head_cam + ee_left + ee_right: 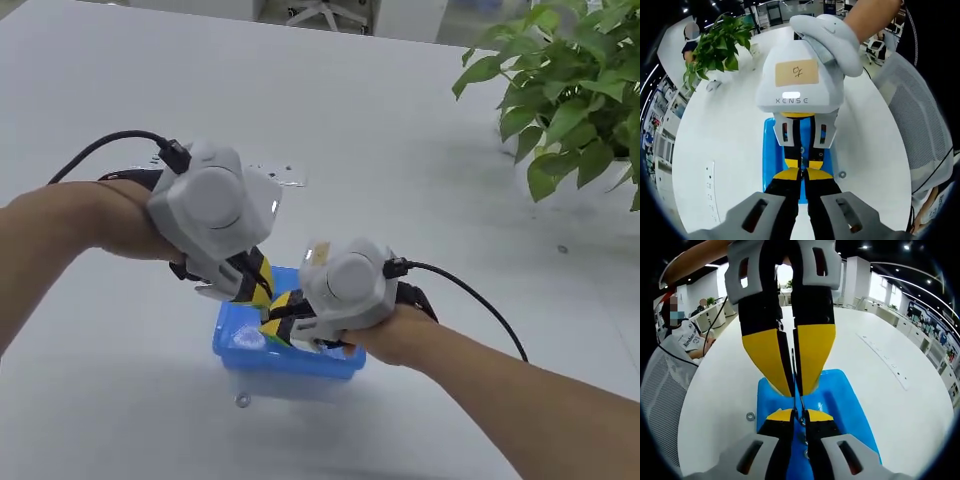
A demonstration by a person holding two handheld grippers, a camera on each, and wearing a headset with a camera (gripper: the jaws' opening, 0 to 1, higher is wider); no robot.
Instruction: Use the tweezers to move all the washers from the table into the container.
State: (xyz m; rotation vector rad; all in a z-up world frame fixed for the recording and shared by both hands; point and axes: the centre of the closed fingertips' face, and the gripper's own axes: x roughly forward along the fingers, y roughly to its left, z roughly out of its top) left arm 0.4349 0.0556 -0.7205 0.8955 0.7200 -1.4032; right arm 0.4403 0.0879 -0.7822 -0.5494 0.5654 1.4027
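Observation:
A blue container (300, 362) stands on the white table, with both grippers meeting tip to tip just above it. The thin metal tweezers (796, 400) run between the yellow jaws of my left gripper (794, 390) down into my right gripper (799, 416). Both pairs of jaws look shut on them. In the head view my left gripper (255, 290) comes in from the left and my right gripper (278, 320) from the right. One washer (241, 401) lies on the table beside the container (845, 395); this washer (750, 416) is apart from it. The tweezers' tips are hidden.
A leafy green plant (570, 100) stands at the table's far right. A long white strip (275, 175) lies on the table behind the grippers. Mesh office chairs (920, 125) stand at the table's edge. Open white tabletop surrounds the container.

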